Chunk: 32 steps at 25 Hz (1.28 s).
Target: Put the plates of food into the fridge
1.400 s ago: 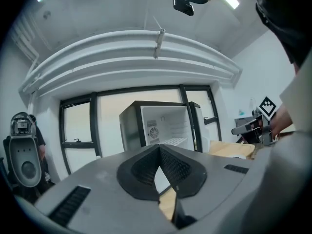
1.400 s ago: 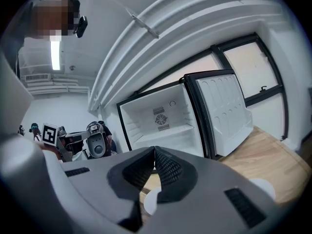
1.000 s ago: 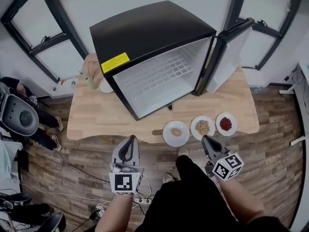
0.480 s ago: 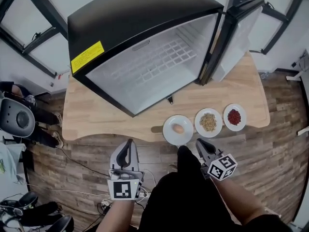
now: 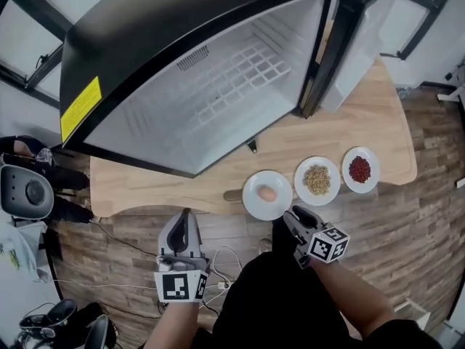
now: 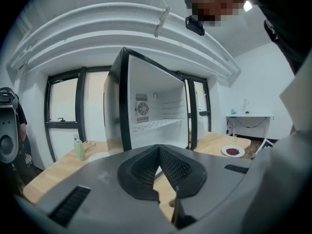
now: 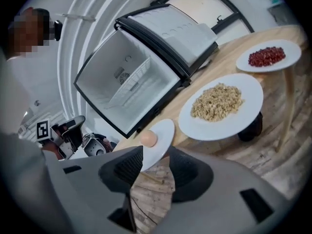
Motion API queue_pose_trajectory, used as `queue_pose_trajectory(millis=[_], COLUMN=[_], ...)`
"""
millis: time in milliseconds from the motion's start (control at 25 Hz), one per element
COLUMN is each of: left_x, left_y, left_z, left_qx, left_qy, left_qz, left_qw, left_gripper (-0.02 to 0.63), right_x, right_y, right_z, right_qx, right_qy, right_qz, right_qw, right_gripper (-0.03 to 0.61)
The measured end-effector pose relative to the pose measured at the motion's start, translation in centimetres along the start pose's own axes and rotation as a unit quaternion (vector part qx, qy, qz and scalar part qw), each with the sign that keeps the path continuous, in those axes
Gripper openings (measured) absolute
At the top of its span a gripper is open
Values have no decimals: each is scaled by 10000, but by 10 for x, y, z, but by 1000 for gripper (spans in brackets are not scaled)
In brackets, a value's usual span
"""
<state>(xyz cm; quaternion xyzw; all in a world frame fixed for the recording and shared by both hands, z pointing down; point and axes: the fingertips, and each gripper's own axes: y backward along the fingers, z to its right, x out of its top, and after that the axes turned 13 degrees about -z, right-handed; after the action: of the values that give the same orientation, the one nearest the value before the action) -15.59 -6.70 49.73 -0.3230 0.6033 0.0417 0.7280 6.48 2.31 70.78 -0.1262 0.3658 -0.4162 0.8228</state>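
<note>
Three white plates stand in a row at the wooden table's (image 5: 145, 184) front edge: one with an egg (image 5: 267, 194) (image 7: 157, 140), one with grains (image 5: 317, 180) (image 7: 219, 105), one with red beans (image 5: 360, 169) (image 7: 267, 56). Behind them the black mini fridge (image 5: 218, 86) (image 6: 151, 126) (image 7: 126, 82) stands empty, its door (image 5: 356, 42) swung open to the right. My right gripper (image 5: 290, 214) (image 7: 156, 150) has just been opening; its jaws stand apart at the egg plate's near rim, not pressing on it. My left gripper (image 5: 186, 214) (image 6: 158, 150) is shut and empty, off the table's front edge, pointing at the fridge.
A green bottle (image 6: 79, 147) and a white dish (image 6: 97, 156) sit on the table left of the fridge. An office chair (image 5: 25, 191) stands at the left, cables (image 5: 225, 282) lie on the wooden floor, and a small white table (image 6: 246, 118) stands far right.
The fridge and table have grown larger in the head view. Both grippers came down; the right one rolled, reached the egg plate's rim and its jaws parted.
</note>
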Motion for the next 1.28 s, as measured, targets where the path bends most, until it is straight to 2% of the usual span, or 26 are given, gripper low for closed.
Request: queue_pose_trajectory(millis=[240, 360, 440, 520, 640, 800, 1040, 1280], left_x=[-6, -6, -5, -5, -3, 4, 18, 24], left_y=[-10, -13, -14, -15, -16, -16, -10, -1], left_z=[1, -3, -6, -9, -10, -11, -19, -26], left_qx=[6, 77, 127, 178, 207, 241, 362, 566], left_qy=[-102, -76, -41, 0, 52, 110, 161, 201], left_qz=[-207, -237, -235, -237, -218, -142, -5, 20], left_qw=[9997, 9997, 9996, 9996, 9995, 9995, 9992, 9982], left_gripper=[5, 5, 5, 5, 5, 5, 5, 5], right_x=[-6, -4, -3, -1, 11, 29, 53, 67], right_y=[-26, -31, -30, -26, -20, -16, -7, 0], right_z=[18, 20, 20, 17, 7, -8, -24, -34], right_qx=[312, 392, 464, 546, 748, 861, 1043, 1156], right_qy=[-1233, -1446, -1502, -1523, -1589, -1338, -1381, -1190], right_qz=[45, 39, 57, 87, 163, 111, 227, 132], right_qw=[9919, 9887, 9876, 9868, 9843, 9872, 9846, 9860], right_gripper=[169, 167, 146, 66, 37, 32, 32, 32])
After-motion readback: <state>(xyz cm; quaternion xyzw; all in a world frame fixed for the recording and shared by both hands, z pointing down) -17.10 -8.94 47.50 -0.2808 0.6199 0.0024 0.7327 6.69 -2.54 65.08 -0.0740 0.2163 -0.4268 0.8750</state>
